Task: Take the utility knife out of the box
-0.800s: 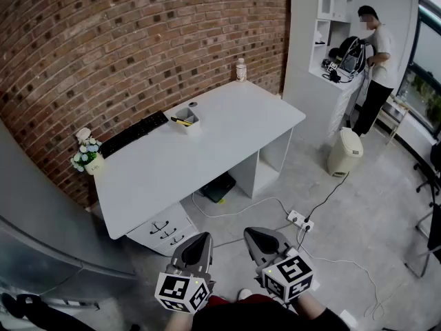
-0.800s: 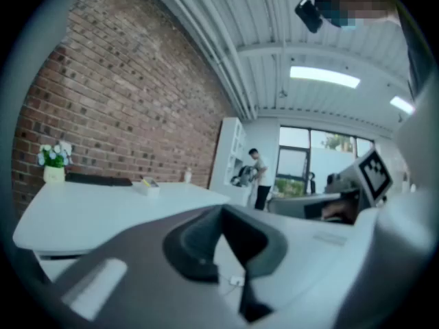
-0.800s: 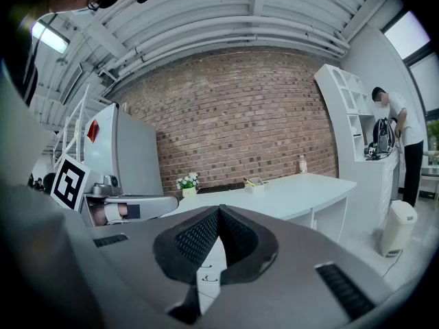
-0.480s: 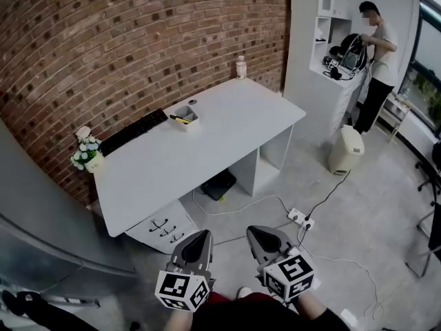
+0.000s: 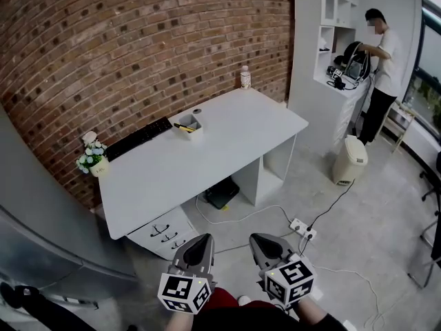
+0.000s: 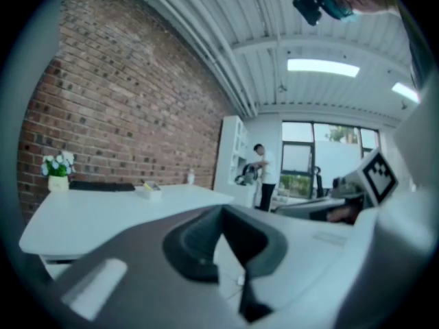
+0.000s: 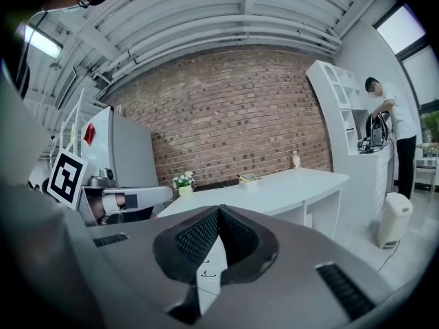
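Low in the head view, the left gripper and right gripper hang side by side over the grey floor, each with its fingers pressed together and nothing between them; both point out nearly level toward the desk. A white power strip lies on the floor just ahead of them, its cables trailing off; a white drawer unit stands under the near left end of the white surface. The utility knife, a yellow sliver, rests in the small open box toward the back of that surface, well apart from both grippers. A black keyboard lies just left of the box; a small pot of flowers sits at the far left corner; a bottle stands at the back right by the brick wall. Beyond, a person stands at white shelving, a waste bin nearby.
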Demonstrator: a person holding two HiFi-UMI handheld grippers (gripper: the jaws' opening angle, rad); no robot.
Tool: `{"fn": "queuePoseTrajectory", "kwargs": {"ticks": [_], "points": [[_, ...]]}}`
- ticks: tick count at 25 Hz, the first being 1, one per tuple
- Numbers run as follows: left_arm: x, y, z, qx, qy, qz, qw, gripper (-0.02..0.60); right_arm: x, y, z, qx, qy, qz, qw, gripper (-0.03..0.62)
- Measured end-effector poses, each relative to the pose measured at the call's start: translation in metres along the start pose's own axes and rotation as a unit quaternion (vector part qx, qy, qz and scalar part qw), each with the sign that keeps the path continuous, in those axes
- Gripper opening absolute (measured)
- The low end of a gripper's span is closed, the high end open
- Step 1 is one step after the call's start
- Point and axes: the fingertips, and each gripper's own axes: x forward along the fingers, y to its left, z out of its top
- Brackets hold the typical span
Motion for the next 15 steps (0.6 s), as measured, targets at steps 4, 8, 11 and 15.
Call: {"fn": "queuePoseTrajectory", "kwargs": {"ticks": [4, 8, 11, 15], "points": [[0.005, 0.004, 0.001, 0.002, 0.001, 0.01, 1.0, 0.002, 0.003, -0.008, 0.002, -0.012, -0.006, -0.01, 1.0, 0.008], [0.015, 0.013, 0.0, 0.0, 0.007, 0.013, 0.9999, 0.002, 0.012, -0.015, 0.003, -0.022, -0.007, -0.013, 1.0, 0.008], [0.024, 0.02, -0.005, -0.003, 0.015, 0.014, 0.9998, 0.002, 0.021, -0.024, -0.002, -0.009, -0.003, -0.018, 1.0, 0.008], [0.044, 0.034, -0.009, -0.007, 0.022, 0.009, 0.9997, 0.002, 0.037, -0.038, -0.002, 0.0, 0.001, -0.027, 1.0, 0.008]]}}
